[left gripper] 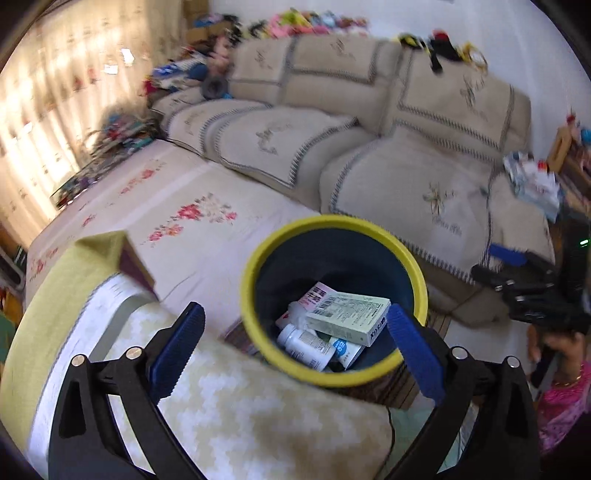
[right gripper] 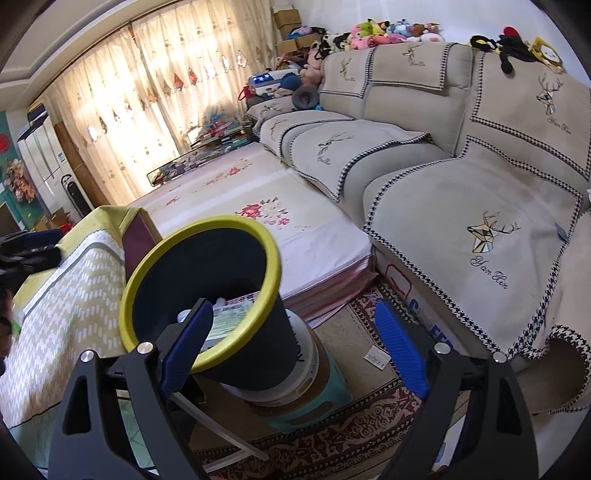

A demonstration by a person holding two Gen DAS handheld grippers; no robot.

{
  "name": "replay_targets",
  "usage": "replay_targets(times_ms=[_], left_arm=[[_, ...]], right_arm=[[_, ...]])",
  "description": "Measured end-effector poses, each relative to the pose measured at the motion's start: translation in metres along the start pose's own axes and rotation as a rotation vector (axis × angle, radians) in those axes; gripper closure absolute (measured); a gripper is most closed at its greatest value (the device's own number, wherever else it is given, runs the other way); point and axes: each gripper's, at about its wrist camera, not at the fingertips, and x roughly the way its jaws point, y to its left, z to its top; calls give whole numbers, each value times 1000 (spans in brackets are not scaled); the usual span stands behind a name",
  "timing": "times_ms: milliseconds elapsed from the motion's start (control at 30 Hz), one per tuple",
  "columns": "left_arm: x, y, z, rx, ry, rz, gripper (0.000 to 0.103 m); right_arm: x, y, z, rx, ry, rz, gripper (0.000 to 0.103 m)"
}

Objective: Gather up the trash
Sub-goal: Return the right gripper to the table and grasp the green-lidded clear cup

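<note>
Trash bin: a dark bin with a yellow rim (left gripper: 334,301), standing upright at the end of a covered table, in front of a beige sofa; from the right wrist view the bin (right gripper: 236,332) rests on a white bucket (right gripper: 306,363) stacked on a teal stool (right gripper: 325,402).
Contents: a pale green carton (left gripper: 349,317) lies on top, over a pink-printed packet (left gripper: 317,295), a white bottle (left gripper: 304,343) and a blue-and-white packet (left gripper: 345,350).
Left gripper: the left gripper (left gripper: 295,345) hangs above the bin's mouth, blue-padded jaws spread wide, nothing between them but the view down onto the trash.
Right gripper: the right gripper (right gripper: 291,347) sits lower at the bin's side, jaws wide and empty; its left pad overlaps the yellow rim in view, though whether it touches cannot be told.
Table: the cloth-covered table (left gripper: 236,417), patterned yellow-green and white, lies just beside the bin.
Mattress: a folded floral mattress (right gripper: 280,236) lies low between table and sofa.
Sofa: the sofa (right gripper: 461,192) wears deer-embroidered covers, with plush toys (right gripper: 391,31) lined along its back.
Floor: a red patterned rug (right gripper: 351,435) runs under the stool; a small paper slip (right gripper: 376,357) lies on it near the sofa's base.
Person: a pink sleeve (left gripper: 565,402) shows at the left wrist view's right edge.
</note>
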Motion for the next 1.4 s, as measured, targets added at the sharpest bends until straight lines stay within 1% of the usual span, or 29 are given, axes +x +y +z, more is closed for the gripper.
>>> replay_targets(times_ms=[100, 200, 333, 367, 467, 567, 633, 767, 800, 867, 900, 1033, 1133, 1200, 1300, 1400], left_arm=[[-39, 16, -27, -66, -43, 66, 5], [-77, 34, -61, -131, -80, 135, 5], [-131, 62, -117, -245, -136, 241, 5], [-140, 67, -128, -269, -147, 258, 5], [-174, 84, -171, -363, -175, 314, 5], [-202, 101, -214, -467, -189, 357, 5], [-219, 110, -244, -531, -196, 388, 5], [-244, 123, -289, -615, -189, 453, 5], [-250, 126, -299, -634, -191, 462, 5], [-262, 131, -320, -678, -197, 481, 5], [-268, 135, -332, -702, -201, 492, 5], [-281, 139, -363, -744, -210, 521, 5], [-291, 144, -377, -760, -220, 531, 5], [-294, 148, -387, -769, -225, 531, 5], [-299, 155, -397, -784, -230, 515, 5], [-305, 158, -406, -797, -242, 498, 5]], right_arm=[[2, 9, 0, -19, 9, 9, 18], [5, 19, -2, -33, 22, 21, 17], [13, 46, -7, -80, 55, 60, 17], [14, 51, -7, -89, 59, 68, 17], [17, 86, -8, -146, 80, 123, 16], [19, 131, -7, -233, 95, 201, 16], [20, 166, -6, -291, 110, 267, 16], [19, 239, -9, -415, 136, 375, 16], [19, 262, -12, -457, 141, 402, 16], [16, 295, -16, -506, 152, 449, 16], [14, 320, -20, -535, 163, 483, 16], [9, 390, -36, -605, 185, 549, 16], [3, 440, -52, -641, 196, 584, 16], [1, 464, -61, -655, 204, 600, 16], [6, 507, -75, -681, 228, 635, 16], [14, 536, -81, -725, 234, 644, 16]])
